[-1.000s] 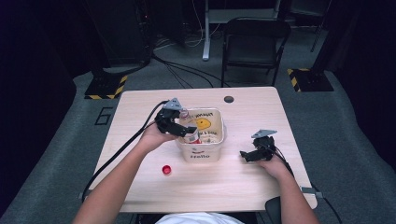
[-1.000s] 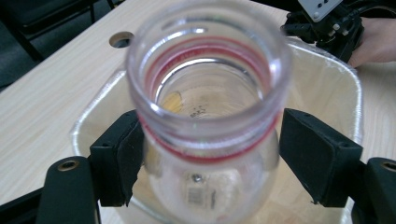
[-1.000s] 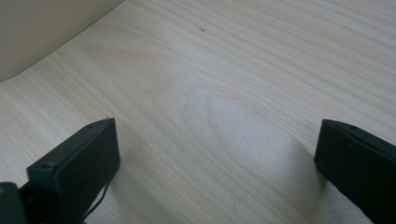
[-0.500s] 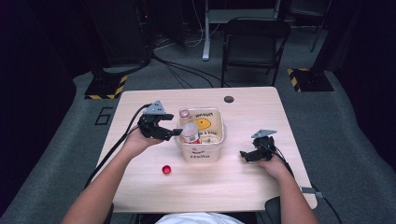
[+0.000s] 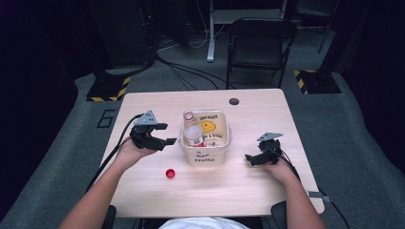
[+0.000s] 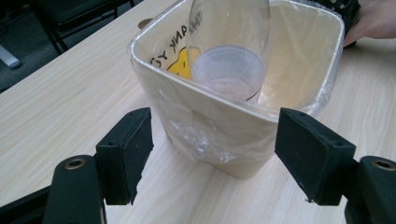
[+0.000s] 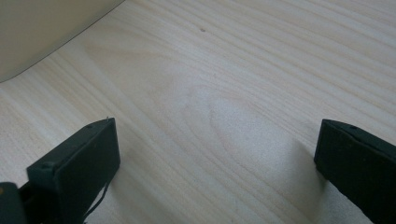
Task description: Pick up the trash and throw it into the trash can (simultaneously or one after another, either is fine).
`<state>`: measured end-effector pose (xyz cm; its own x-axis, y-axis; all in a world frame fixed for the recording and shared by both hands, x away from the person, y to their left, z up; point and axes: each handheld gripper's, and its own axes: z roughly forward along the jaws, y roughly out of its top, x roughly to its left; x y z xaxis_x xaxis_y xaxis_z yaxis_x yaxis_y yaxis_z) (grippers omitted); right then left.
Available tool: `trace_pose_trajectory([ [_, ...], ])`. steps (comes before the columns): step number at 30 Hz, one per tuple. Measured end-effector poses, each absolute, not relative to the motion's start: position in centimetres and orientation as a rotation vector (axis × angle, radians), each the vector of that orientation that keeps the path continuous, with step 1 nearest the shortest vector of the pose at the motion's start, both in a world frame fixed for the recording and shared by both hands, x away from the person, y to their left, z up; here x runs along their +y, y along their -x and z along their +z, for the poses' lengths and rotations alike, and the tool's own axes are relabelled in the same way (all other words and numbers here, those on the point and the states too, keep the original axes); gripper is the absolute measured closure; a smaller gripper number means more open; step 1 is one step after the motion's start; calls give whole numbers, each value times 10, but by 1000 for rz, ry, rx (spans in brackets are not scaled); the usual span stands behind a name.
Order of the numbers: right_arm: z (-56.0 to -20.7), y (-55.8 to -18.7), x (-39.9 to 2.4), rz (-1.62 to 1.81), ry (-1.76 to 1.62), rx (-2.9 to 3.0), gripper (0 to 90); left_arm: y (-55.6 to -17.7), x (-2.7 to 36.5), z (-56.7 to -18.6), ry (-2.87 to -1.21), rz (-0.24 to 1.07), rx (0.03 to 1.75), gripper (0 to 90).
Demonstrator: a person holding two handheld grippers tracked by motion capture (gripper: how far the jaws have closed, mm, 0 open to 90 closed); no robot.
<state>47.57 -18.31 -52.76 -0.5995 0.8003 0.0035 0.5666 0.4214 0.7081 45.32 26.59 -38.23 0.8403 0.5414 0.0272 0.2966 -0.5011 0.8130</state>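
Observation:
A cream bin (image 5: 206, 157) with a clear plastic liner stands mid-table. Inside it leans an uncapped clear plastic bottle (image 5: 194, 134), base toward me. My left gripper (image 5: 169, 134) hovers just left of the bin, open. Its jaws have just been closing a little and hold nothing. In the left gripper view the bin (image 6: 187, 116) and the bottle (image 6: 231, 56) lie just beyond the left gripper (image 6: 215, 121). A red cap (image 5: 170, 173) lies on the table in front of the bin's left corner. My right gripper (image 5: 250, 159) rests on the table right of the bin, open and empty, shown over bare wood in the right gripper (image 7: 218, 128) view.
A dark round spot (image 5: 233, 101) marks the table near its far edge. Behind the table stand a black chair (image 5: 260, 43) and two floor bases with yellow-black stripes (image 5: 106, 89). A corner of the bin (image 7: 37, 28) lies left of the right gripper.
My left gripper has drawn back leftward from the bin's rim to a spot beside it. The bottle stays leaning in the bin. The right gripper has not moved.

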Motion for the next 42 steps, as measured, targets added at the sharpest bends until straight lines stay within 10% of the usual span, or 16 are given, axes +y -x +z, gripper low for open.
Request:
trace_pose_trajectory([
  [42,-528,-475,-182,976,-1182,2342,0,-433,299,-469,-2206,234,669,394],
])
